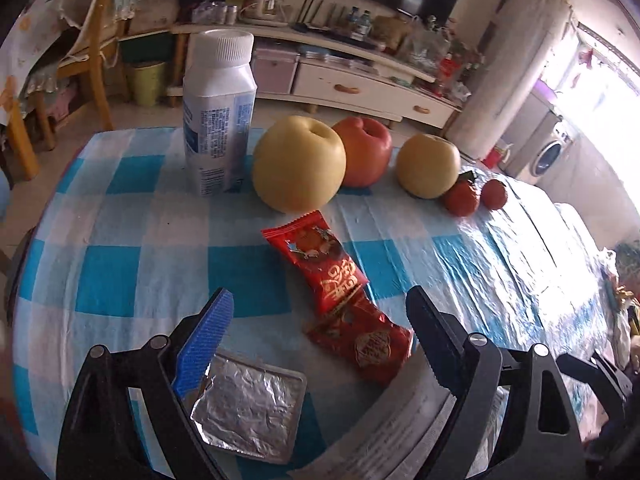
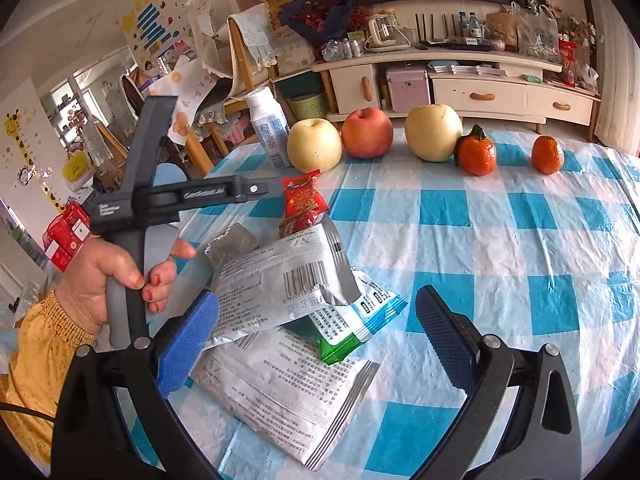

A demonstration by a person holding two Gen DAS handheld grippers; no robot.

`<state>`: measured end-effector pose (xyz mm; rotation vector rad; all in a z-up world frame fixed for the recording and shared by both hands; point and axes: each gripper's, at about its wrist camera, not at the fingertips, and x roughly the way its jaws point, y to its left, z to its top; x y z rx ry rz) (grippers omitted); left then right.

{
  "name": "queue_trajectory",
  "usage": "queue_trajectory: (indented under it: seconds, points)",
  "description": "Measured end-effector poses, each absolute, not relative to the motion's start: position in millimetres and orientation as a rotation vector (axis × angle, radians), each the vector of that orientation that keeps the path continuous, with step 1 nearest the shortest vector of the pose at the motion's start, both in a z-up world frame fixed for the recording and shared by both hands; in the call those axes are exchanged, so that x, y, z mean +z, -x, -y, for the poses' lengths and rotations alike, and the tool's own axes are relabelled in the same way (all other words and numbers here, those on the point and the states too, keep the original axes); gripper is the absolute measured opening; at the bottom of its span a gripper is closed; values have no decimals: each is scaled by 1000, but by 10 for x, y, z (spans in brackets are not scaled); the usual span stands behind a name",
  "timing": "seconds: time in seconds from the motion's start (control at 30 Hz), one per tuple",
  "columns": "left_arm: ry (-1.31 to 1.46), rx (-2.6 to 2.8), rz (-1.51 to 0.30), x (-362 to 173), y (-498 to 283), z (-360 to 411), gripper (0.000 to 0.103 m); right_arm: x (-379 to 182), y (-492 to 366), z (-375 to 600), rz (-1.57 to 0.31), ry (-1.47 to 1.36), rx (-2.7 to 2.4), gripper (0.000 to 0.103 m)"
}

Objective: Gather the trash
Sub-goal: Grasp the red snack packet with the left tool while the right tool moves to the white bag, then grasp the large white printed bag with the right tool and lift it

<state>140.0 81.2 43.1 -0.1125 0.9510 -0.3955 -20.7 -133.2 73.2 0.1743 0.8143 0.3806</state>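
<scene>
Cream TV cabinet [image 2: 460, 92] behind, wooden chair [image 1: 96, 52] left, bright window [image 1: 600, 76] right

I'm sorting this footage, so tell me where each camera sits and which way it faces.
Left wrist: on the left hand-held gripper, angled down at red wrappers and foil; its own fingers show.
Right wrist: on the right hand-held gripper, over packets; left hand shows.
Shared: bottle, fruit, red wrappers.

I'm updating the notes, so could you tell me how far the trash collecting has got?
Done: wrappers sit heaped together, the grey packet on top. In hand: nothing; the left gripper and right gripper are both open. Left: the red wrapper, the foil piece and the whole heap remain on the table.
</scene>
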Motion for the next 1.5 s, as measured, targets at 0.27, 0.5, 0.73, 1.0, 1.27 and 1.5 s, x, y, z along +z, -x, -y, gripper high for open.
queue_trajectory:
  seconds: [0.27, 0.5, 0.73, 1.0, 1.27, 1.5]
  points:
    - [19, -250, -1043, 213, -1766, -243, 79, 639, 153, 1281, -863, -173, 401, 99]
    - [-47, -177, -1114, 39, -1988, -75, 53, 574, 99, 1315, -898, -188, 395, 99]
    - [-55, -198, -1102, 102, -1888, -77, 37, 546, 82, 1298, -914, -187, 413, 99]
    - [-6, -215, -1059, 193, -1511, -366, 36, 382, -29, 1349, -970, -283, 433, 99]
    - [8, -232, -1018, 280, -991, -594, 36, 240, 26, 1445, -1047, -419, 426, 92]
    - [78, -250, -1009, 274, -575, -645, 36, 245, 137, 1402, -1032, -448, 433, 90]
